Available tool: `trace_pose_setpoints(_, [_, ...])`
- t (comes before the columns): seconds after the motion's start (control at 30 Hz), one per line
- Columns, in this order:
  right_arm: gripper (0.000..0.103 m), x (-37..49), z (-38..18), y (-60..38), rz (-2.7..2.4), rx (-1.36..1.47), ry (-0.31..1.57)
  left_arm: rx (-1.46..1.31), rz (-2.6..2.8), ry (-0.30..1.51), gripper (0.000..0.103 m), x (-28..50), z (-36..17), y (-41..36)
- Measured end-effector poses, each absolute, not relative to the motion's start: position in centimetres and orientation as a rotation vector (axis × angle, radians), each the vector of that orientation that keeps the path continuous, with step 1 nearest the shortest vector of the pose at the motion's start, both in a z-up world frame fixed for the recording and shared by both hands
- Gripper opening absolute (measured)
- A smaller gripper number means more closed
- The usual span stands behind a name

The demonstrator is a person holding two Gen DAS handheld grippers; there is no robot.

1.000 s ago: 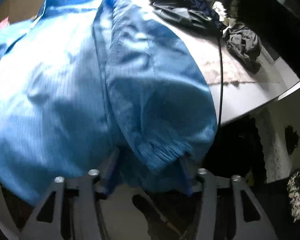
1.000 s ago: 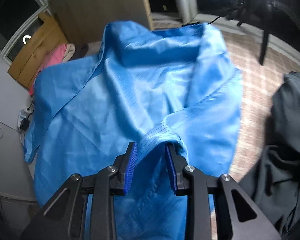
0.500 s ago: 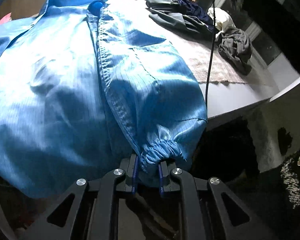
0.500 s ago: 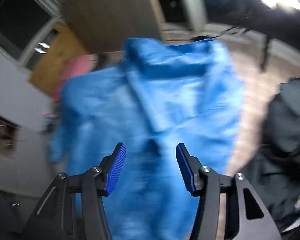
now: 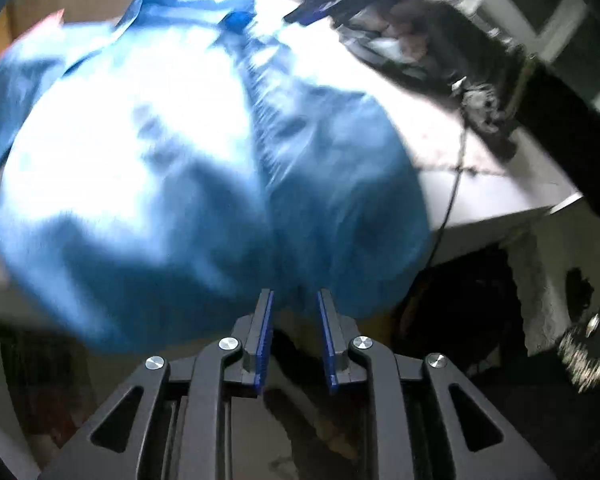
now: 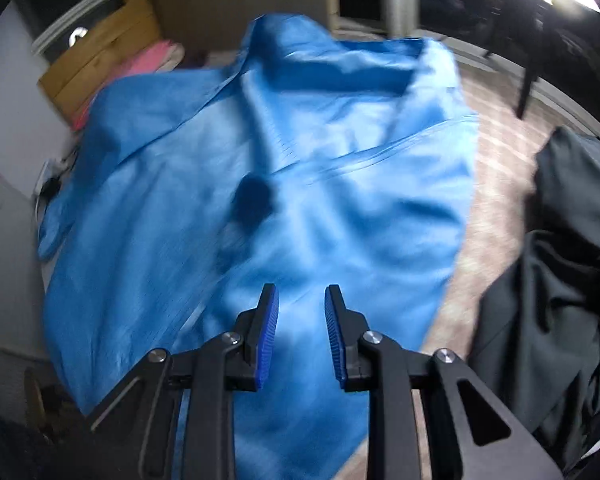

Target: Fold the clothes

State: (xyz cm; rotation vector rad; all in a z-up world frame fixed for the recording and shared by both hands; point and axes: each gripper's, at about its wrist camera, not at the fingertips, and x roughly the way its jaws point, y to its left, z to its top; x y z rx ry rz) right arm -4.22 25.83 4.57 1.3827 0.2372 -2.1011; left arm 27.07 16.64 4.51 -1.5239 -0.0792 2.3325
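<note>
Blue shiny thin-fabric jacket (image 6: 260,184) sprawls across the surface (image 5: 496,192); light, limp, slippery, so best pinched at hem, 6 o'clock. Left claw (image 5: 294,300) and right claw (image 6: 302,294) both stand spread, empty.

A wooden board (image 6: 100,64) leans at the back wall, something pink (image 6: 148,65) beside it. A thin black cable (image 5: 454,188) trails over the table (image 5: 496,196) edge — blurred.
</note>
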Motion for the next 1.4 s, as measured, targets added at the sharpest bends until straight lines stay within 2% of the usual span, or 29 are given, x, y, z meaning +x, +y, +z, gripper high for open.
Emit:
trace_pose_setpoints(0.1, [0.024, -3.6, 3.2, 23.4, -2.101, 1.390, 0.274, -1.454, 2.295, 0.009, 0.020, 25.6, 4.2, 19.2])
trace_pose_setpoints(0.2, [0.024, -4.8, 1.4, 21.7, -2.109, 1.430, 0.252, -1.467, 2.277, 0.076, 0.025, 24.7, 2.7, 20.5])
trace_pose_setpoints(0.27, [0.025, -5.2, 0.9, 21.1, -2.151, 1.410, 0.307, -1.506, 2.259, 0.073, 0.026, 24.2, 1.6, 20.6])
trace_pose_setpoints(0.37, [0.025, -5.1, 1.6, 21.6, -2.125, 1.435, 0.287, -1.539, 2.260, 0.028, 0.027, 24.3, 2.2, 18.7])
trace_pose_setpoints(0.4, [0.025, -4.8, 2.4, 22.5, -2.118, 1.418, 0.223, -1.555, 2.280, 0.012, 0.030, 24.6, 2.7, 17.3])
trace_pose_setpoints(0.47, [0.026, -3.8, 4.2, 24.8, -2.104, 1.372, 0.074, -1.600, 2.347, -0.039, 0.047, 25.4, 3.7, 13.9])
trace_pose_setpoints(0.57, [0.045, -1.7, 5.8, 28.1, -2.084, 1.345, -0.142, -1.689, 2.488, -0.133, 0.049, 26.6, 5.0, 7.6])
trace_pose_setpoints(0.7, [0.045, 1.5, 5.9, 28.9, -2.048, 1.377, -0.274, -1.777, 2.679, -0.096, 0.051, 27.5, 5.6, -0.8])
trace_pose_setpoints(0.8, [0.045, 4.5, 6.6, 26.1, -2.035, 1.382, -0.199, -1.759, 2.642, -0.035, 0.055, 26.2, 4.7, -4.3])
trace_pose_setpoints(0.87, [0.045, 6.5, 7.1, 23.8, -2.015, 1.375, -0.133, -1.736, 2.596, 0.002, 0.062, 25.1, 4.0, -6.2])
trace_pose_setpoints(0.97, [0.045, 9.9, 7.8, 18.9, -2.014, 1.337, -0.011, -1.699, 2.526, 0.054, 0.062, 23.6, 2.9, -9.2])
trace_pose_setpoints(1.1, [0.046, 15.3, 6.7, 12.9, -1.996, 1.364, 0.001, -1.650, 2.432, 0.119, 0.062, 21.5, 1.5, -13.1])
trace_pose_setpoints(1.2, [0.046, 19.4, 5.6, 8.3, -1.987, 1.398, 0.010, -1.603, 2.319, 0.261, 0.062, 20.2, 1.0, -13.5])
trace_pose_setpoints(1.4, [0.052, 22.0, 3.1, -1.5, -2.067, 1.410, 0.254, -1.521, 2.252, 0.287, 0.062, 19.1, 2.1, -16.1])
